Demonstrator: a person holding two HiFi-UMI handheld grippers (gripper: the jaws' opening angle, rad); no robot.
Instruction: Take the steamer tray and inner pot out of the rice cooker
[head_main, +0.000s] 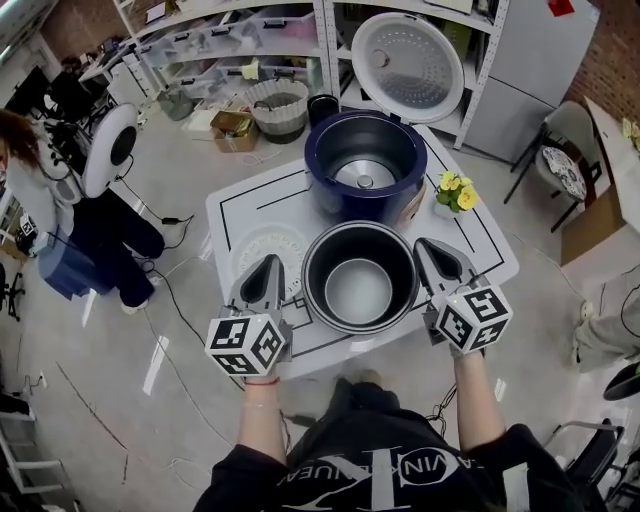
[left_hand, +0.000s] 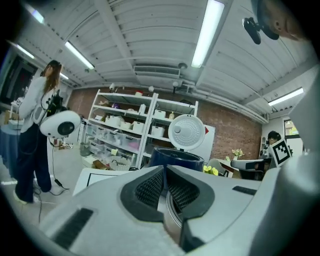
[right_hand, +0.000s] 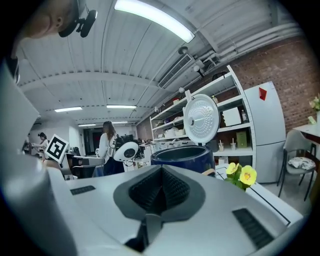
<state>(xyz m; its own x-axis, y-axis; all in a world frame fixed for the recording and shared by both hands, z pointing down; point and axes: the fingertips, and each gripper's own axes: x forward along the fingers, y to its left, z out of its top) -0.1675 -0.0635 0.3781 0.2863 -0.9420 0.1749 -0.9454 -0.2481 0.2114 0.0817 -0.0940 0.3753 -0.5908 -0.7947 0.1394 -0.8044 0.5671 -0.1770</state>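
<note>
The inner pot (head_main: 358, 290) is being held by its rim from both sides, just in front of the dark blue rice cooker (head_main: 330, 170) and over the near part of the white table (head_main: 240, 205). The left gripper (head_main: 272, 268) is being pressed shut on the left of the rim and the right gripper (head_main: 428, 250) on the right; in each gripper view a thin strip of metal is being pinched between the ribbed pads (left_hand: 150, 187). The cooker's well is showing bare under the raised lid (head_main: 407, 65), so the pot is judged to be out already. A pale round piece (head_main: 262, 245) is lying on the table behind the left gripper — probably the steamer tray, though this cannot be told for sure.

For the step to be done well, the two grips are best being held at one height so the pot is not being tipped, and neither grip eased before the base is being borne by the table — clear of the yellow flowers (head_main: 455, 192) and the pale piece.
</note>
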